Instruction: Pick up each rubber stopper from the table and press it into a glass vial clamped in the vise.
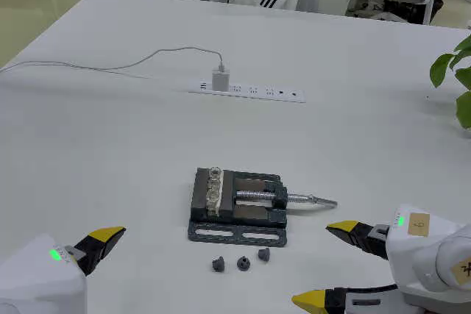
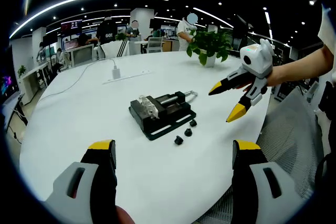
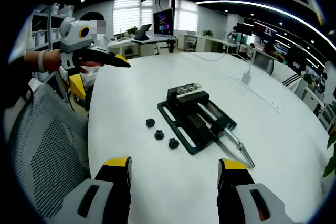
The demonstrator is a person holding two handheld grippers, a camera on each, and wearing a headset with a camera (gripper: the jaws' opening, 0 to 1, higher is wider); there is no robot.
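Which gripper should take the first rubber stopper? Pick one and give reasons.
Right, probably. In the head view the open right gripper sits nearer the three rubber stoppers than the left gripper, also open.

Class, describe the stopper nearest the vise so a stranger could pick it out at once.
On the white table sits a black vise clamping glass vials. Three dark stoppers lie in a row before its base. Yours is the stopper at the handle end, nearest the base.

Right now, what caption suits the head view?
Both open, left gripper and right gripper flank three rubber stoppers before the vise clamping glass vials on the table.
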